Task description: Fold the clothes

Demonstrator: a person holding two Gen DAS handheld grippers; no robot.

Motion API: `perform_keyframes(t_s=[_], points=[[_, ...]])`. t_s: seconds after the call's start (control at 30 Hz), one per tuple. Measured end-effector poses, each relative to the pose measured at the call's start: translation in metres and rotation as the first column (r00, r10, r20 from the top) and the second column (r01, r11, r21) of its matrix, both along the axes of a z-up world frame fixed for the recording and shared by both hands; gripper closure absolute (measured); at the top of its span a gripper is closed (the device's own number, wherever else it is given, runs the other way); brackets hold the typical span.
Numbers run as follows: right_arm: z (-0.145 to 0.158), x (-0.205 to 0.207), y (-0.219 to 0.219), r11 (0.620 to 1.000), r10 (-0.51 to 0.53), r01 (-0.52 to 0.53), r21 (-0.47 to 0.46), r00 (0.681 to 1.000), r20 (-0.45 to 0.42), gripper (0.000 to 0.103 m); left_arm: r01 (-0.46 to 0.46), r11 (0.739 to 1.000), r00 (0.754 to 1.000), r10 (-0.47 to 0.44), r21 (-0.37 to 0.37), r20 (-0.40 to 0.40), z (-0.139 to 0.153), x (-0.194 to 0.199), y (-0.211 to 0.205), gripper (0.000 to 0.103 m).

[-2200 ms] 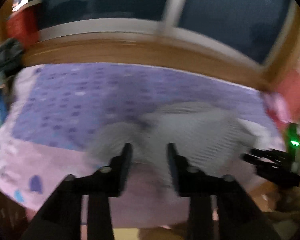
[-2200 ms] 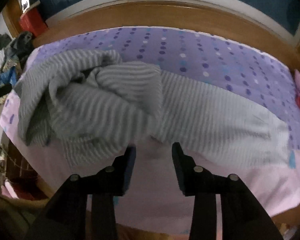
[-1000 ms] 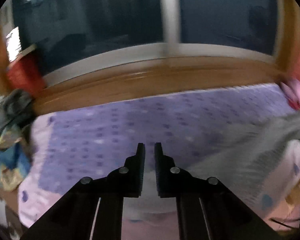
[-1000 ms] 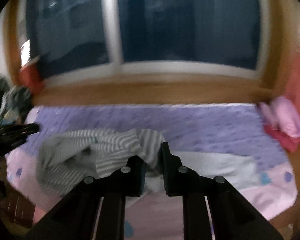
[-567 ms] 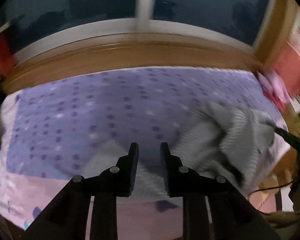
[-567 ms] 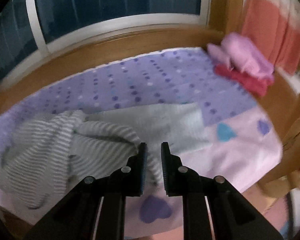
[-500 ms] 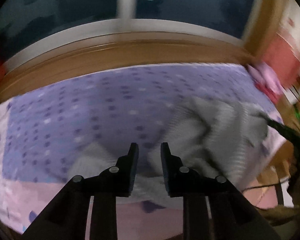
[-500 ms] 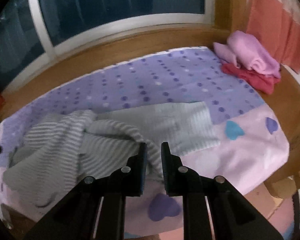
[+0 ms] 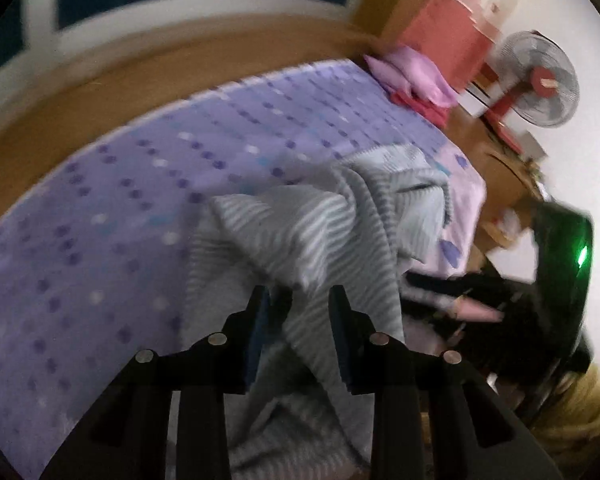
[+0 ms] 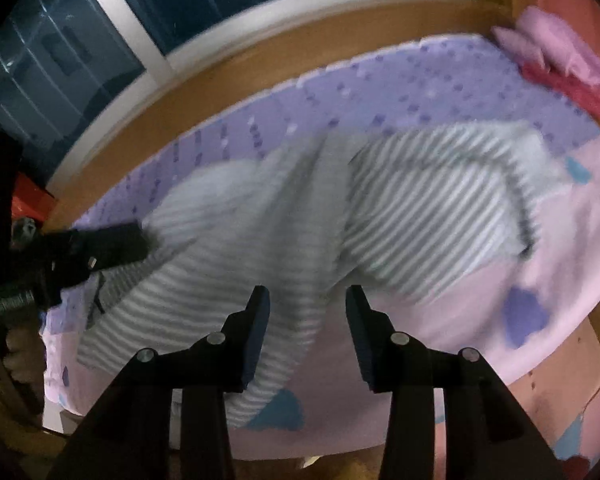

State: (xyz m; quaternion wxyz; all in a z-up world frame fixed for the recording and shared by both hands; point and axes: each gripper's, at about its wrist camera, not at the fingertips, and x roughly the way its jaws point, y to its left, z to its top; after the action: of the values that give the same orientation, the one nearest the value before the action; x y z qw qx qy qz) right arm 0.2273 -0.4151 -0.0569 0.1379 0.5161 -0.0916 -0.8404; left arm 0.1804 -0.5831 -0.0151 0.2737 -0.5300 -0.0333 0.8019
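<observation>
Grey and white stripes on purple dots

The sweater [image 10: 400, 216] is grey-and-white striped; the bedsheet [image 9: 148, 184] is purple with dark dots, its border [image 10: 440, 328] pink with hearts

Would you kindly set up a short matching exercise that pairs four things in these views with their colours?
Things:
1. striped garment
2. folded cloth on top of the pile
3. folded cloth under it
4. dotted bedspread

Colours:
A. purple
B. grey and white
C. red
D. pink

Pairs: 1-B, 2-D, 3-C, 4-A
</observation>
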Motion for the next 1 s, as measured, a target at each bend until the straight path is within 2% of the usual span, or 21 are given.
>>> perform_keyframes(t_s=[0.1, 0.17, 0.2, 0.27, 0.37, 0.47, 0.57, 0.63, 0.7, 0.77, 0.9, 0.97, 1.0], points=[[-0.013, 0.004, -0.018, 0.999, -0.043, 0.043, -0.011, 0.999, 0.015, 0.063, 0.077, 0.996, 0.996, -0.078, 0.035, 0.036, -0.013, -0.016, 0.011, 0.072], [-0.011, 0.011, -0.033, 0.999, -0.039, 0.039, 0.014, 0.999, -0.003, 0.078, 0.087, 0.995, 0.995, -0.089, 0.045, 0.039, -0.015, -0.019, 0.012, 0.075], [-0.007, 0.016, -0.043, 0.999, -0.025, 0.026, 0.041, 0.999, -0.024, 0.087, 0.092, 0.994, 0.995, -0.094, 0.051, 0.04, -0.016, -0.02, 0.012, 0.087], [0.007, 0.026, -0.06, 0.997, 0.009, -0.003, 0.071, 0.997, -0.076, 0.091, 0.099, 0.993, 0.994, -0.102, 0.062, 0.035, -0.015, -0.022, 0.011, 0.09], [0.034, 0.043, -0.089, 0.993, 0.109, -0.113, -0.025, 0.985, -0.135, 0.093, 0.07, 0.996, 0.995, -0.065, 0.06, -0.082, 0.023, -0.012, -0.019, 0.09], [0.059, 0.06, -0.141, 0.956, 0.275, -0.29, -0.048, 0.94, -0.204, 0.093, 0.004, 0.998, 0.985, 0.006, 0.059, -0.172, 0.057, 0.002, -0.055, 0.09], [0.063, 0.073, -0.186, 0.892, 0.435, -0.45, -0.028, 0.875, -0.211, 0.093, -0.073, 0.996, 0.975, 0.082, 0.054, -0.205, 0.069, 0.02, -0.09, 0.09], [0.058, 0.081, -0.216, 0.833, 0.542, -0.554, -0.013, 0.819, -0.188, 0.093, -0.129, 0.991, 0.97, 0.133, 0.037, -0.201, 0.064, 0.031, -0.112, 0.09], [0.047, 0.087, -0.241, 0.772, 0.63, -0.636, 0.004, 0.765, -0.135, 0.093, -0.175, 0.984, 0.971, 0.178, 0.027, -0.159, 0.049, 0.038, -0.131, 0.088], [0.037, 0.093, -0.257, 0.747, 0.664, -0.663, 0.046, 0.742, -0.088, 0.091, -0.211, 0.977, 0.972, 0.213, 0.028, -0.1, 0.032, 0.041, -0.148, 0.088], [0.042, 0.098, -0.25, 0.781, 0.624, -0.614, 0.11, 0.775, -0.101, 0.087, -0.225, 0.973, 0.974, 0.226, 0.057, -0.01, 0.009, 0.048, -0.176, 0.087], [0.052, 0.099, -0.231, 0.814, 0.58, -0.565, 0.134, 0.804, -0.132, 0.08, -0.192, 0.979, 0.981, 0.192, 0.066, 0.007, 0.005, 0.05, -0.181, 0.085], [0.06, 0.101, -0.215, 0.836, 0.547, -0.527, 0.154, 0.822, -0.157, 0.074, -0.175, 0.982, 0.985, 0.175, 0.068, 0.005, 0.006, 0.052, -0.178, 0.081]])
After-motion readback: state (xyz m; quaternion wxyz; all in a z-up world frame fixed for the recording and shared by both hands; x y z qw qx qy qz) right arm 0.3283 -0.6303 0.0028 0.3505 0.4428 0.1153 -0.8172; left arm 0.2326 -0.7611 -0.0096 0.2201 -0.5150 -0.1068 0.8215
